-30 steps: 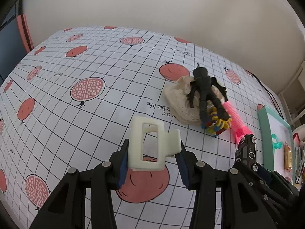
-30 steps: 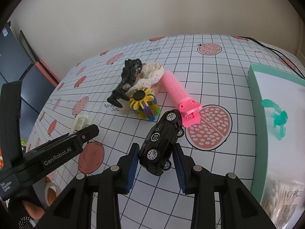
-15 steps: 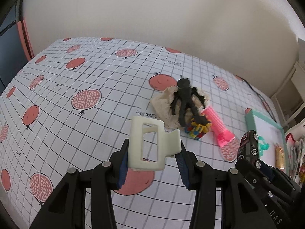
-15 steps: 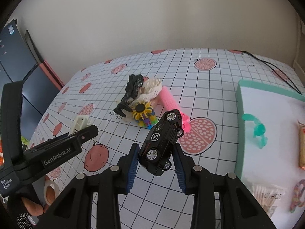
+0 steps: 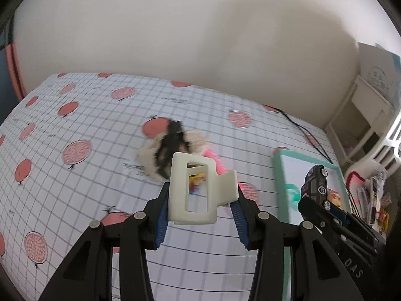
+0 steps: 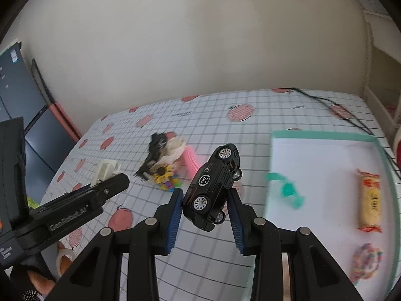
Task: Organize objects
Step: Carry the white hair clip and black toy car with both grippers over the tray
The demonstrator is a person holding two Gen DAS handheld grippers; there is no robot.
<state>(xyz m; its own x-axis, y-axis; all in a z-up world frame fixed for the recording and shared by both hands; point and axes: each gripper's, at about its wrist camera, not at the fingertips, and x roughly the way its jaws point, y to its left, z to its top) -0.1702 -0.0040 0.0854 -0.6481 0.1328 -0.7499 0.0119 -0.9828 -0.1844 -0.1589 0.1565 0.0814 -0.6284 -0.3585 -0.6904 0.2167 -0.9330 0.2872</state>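
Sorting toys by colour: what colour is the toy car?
Black, with silver wheels; the toy car shows best in the right wrist view.

The side of the left gripper (image 6: pixel 75 213), lower left of the right claw, carries the brand "GenRobot.AI" in pale letters. The black toy car (image 6: pixel 213 188), pinched between the right claw's blue pads, shows a round white "GS" mark on its roof. In the left wrist view, the letters "DAS" stand on the black body of the right gripper (image 5: pixel 353 268), lower right of the left claw; the print on the checked tablecloth (image 5: pixel 75 188) is too blurred to read.
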